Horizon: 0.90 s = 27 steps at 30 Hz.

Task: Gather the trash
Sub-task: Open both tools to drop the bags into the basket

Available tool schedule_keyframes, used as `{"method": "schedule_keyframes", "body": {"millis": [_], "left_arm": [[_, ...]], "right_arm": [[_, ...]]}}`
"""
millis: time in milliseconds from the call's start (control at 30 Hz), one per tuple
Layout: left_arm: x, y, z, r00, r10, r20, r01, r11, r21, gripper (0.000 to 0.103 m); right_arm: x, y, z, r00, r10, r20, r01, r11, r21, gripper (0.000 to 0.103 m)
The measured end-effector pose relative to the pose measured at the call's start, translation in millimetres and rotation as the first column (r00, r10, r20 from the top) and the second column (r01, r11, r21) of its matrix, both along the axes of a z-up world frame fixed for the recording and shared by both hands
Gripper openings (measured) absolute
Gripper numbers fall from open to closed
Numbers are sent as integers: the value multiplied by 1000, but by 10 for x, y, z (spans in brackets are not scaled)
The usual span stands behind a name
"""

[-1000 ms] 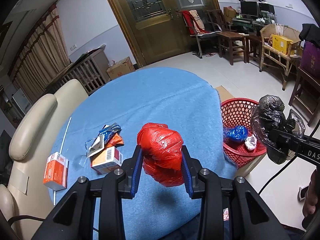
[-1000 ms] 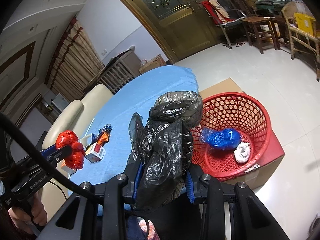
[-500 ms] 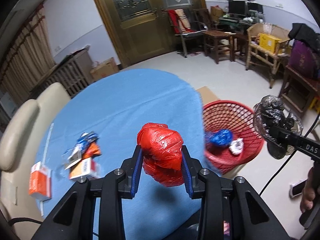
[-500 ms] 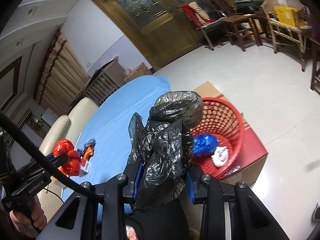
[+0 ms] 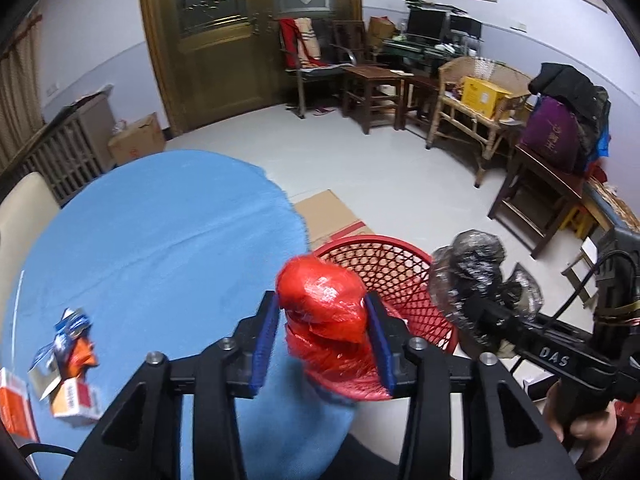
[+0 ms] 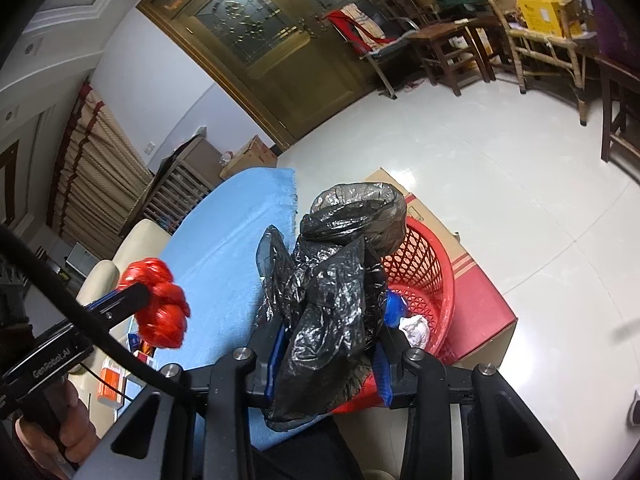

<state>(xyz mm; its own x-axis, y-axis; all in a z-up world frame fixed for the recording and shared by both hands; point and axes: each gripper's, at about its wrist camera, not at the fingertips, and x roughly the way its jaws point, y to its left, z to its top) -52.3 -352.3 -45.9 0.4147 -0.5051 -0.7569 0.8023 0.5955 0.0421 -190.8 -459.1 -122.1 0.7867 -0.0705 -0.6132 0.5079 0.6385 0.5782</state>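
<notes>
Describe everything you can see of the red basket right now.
The red basket is round, of open lattice plastic with a solid rim, upright on a flattened cardboard box on the floor beside the blue-covered table. Inside lie a blue bag and a white crumpled wad. Nothing visibly touches its rim. The red bag in the left gripper and the black bag in the right gripper hide part of it in both views.

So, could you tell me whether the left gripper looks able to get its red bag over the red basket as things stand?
Probably yes. The left gripper has the red bag between its just-opening jaws, right at the red basket rim. The right gripper, with its black bag, hangs close beside but doesn't block the opening.
</notes>
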Motion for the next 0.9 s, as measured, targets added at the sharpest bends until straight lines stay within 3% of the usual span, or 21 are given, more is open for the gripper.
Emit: {"method": "schedule_keyframes", "body": {"millis": [33, 67, 100, 333, 567, 700, 900], "left_arm": [[3, -22, -22, 1000, 1, 0, -1, 1000, 1, 63], [2, -34, -43, 1000, 3, 0, -3, 1000, -4, 67], [-2, -34, -61, 1000, 1, 0, -1, 1000, -9, 67], [96, 335, -26, 999, 50, 18, -50, 999, 3, 67], [120, 1299, -96, 977, 201, 77, -203, 979, 26, 67], [177, 2099, -230, 932, 355, 69, -358, 933, 39, 67], [302, 3172, -322, 809, 587, 37, -588, 809, 12, 67]], "right_arm": [[16, -19, -21, 1000, -4, -5, 4, 1000, 10, 49], [33, -37, -44, 1000, -4, -2, 4, 1000, 27, 67], [35, -52, -61, 1000, -6, 7, 6, 999, 44, 71], [76, -23, -56, 1000, 1, 9, -1, 999, 45, 71], [131, 163, 42, 998, 57, 11, -57, 998, 25, 71], [290, 392, 188, 992, 122, 8, -122, 992, -9, 71], [636, 869, 353, 969, 247, -17, -248, 967, -59, 71]]}}
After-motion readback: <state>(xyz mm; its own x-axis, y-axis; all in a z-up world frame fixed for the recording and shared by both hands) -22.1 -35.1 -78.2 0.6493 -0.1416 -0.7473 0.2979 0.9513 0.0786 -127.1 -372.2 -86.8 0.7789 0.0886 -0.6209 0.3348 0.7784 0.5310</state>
